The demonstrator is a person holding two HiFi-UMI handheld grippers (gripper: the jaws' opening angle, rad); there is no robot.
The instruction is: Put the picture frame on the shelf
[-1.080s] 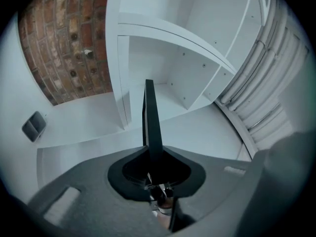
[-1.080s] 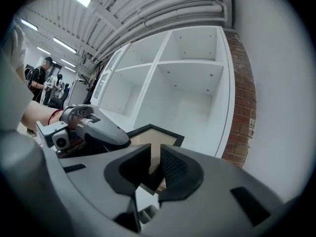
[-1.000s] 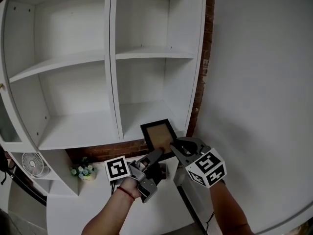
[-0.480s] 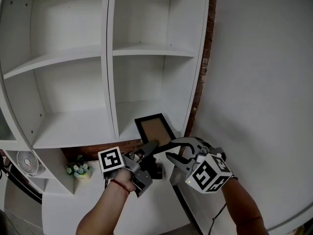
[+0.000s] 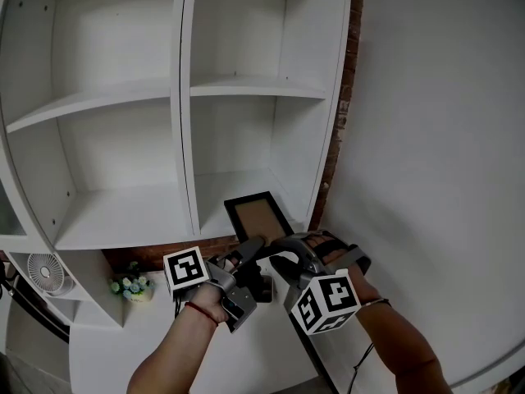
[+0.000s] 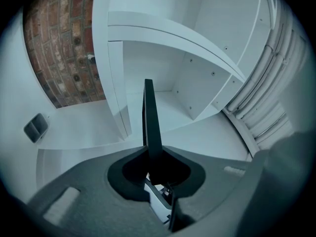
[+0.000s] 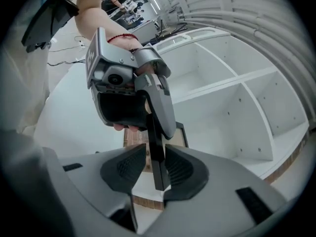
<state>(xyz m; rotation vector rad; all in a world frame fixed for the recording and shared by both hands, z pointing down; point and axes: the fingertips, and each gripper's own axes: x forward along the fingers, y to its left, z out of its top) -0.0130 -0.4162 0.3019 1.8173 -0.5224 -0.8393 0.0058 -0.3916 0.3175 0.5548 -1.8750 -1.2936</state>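
Note:
The picture frame (image 5: 257, 217), black with a brown panel, is held up in front of the lower right compartment of the white shelf (image 5: 131, 213). My left gripper (image 5: 248, 251) is shut on its lower edge. In the left gripper view the frame (image 6: 149, 117) shows edge-on, rising from between the jaws of that gripper (image 6: 155, 164). My right gripper (image 5: 277, 257) comes in from the right. Its jaws have just been opening. In the right gripper view the frame's edge (image 7: 157, 162) stands between the pads of that gripper (image 7: 150, 164), with a gap on the left side. The left gripper (image 7: 150, 125) shows just above.
The shelf's compartments hold nothing. A brick strip (image 5: 336, 138) runs down its right side, with a plain white wall beyond. Below the shelf lies a white table (image 5: 123, 351) with a small fan (image 5: 45, 273) and a small potted plant (image 5: 131, 286). A wall socket (image 6: 35, 127) is on the left.
The right gripper has rolled over and dropped a little toward the lower left, and its jaws now stand wider around the frame's edge. The left gripper keeps its hold on the frame.

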